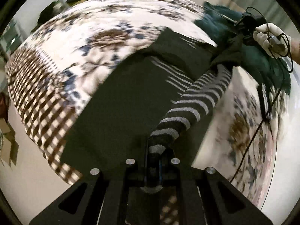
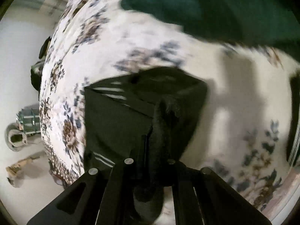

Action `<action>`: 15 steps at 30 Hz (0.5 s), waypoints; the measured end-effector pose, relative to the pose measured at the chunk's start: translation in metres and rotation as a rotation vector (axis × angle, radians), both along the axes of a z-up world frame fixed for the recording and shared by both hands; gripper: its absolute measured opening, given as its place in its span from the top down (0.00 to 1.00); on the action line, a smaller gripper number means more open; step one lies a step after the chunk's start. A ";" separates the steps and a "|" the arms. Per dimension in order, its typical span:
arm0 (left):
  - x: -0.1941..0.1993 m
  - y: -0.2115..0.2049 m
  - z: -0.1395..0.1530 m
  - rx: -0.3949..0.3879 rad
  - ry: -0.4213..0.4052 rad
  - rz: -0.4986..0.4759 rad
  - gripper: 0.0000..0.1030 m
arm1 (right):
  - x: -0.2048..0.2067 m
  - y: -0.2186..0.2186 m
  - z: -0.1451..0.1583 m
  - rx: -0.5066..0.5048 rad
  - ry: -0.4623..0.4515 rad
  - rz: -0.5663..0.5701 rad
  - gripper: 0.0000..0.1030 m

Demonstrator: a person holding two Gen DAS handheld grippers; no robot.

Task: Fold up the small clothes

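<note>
A dark garment with grey stripes (image 1: 131,97) lies on the floral bedspread (image 1: 105,28). My left gripper (image 1: 153,161) is shut on its striped sleeve (image 1: 189,108), which stretches taut up and right toward my right gripper (image 1: 241,37), held by a white-gloved hand. In the right wrist view my right gripper (image 2: 155,150) is shut on a bunched dark edge of the garment (image 2: 163,116); the rest of the garment (image 2: 116,116) lies flat below and to the left. Both views are motion-blurred.
A dark green cloth (image 1: 221,24) lies heaped at the far right of the bed; it also shows at the top of the right wrist view (image 2: 215,9). The bed edge with a checked border (image 1: 37,86) drops to a pale floor (image 2: 20,56) with clutter.
</note>
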State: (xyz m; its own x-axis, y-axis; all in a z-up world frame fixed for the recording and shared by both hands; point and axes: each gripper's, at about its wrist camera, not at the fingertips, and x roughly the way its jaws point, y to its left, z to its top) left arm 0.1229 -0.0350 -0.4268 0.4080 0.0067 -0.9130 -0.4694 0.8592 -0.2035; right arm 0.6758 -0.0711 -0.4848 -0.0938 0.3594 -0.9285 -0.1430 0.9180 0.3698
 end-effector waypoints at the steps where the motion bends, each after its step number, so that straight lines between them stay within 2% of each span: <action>1: -0.001 0.016 -0.006 -0.014 0.004 0.020 0.95 | 0.003 0.021 0.002 -0.008 -0.004 0.014 0.95; 5: -0.003 0.064 -0.031 -0.076 0.029 0.067 0.94 | 0.014 0.116 -0.014 -0.056 -0.013 0.062 0.95; 9: -0.007 0.104 -0.058 -0.115 0.062 0.094 0.94 | 0.022 0.202 -0.056 -0.127 0.000 0.091 0.95; 15: -0.014 0.133 -0.086 -0.205 0.107 0.087 0.94 | 0.018 0.271 -0.112 -0.205 0.016 0.096 0.95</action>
State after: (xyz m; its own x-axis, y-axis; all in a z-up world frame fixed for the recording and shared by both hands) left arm 0.1087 0.0981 -0.5130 0.3152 -0.1528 -0.9366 -0.5676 0.7606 -0.3151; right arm 0.6939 0.1999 -0.5967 -0.1337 0.1517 -0.9793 -0.2286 0.9568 0.1794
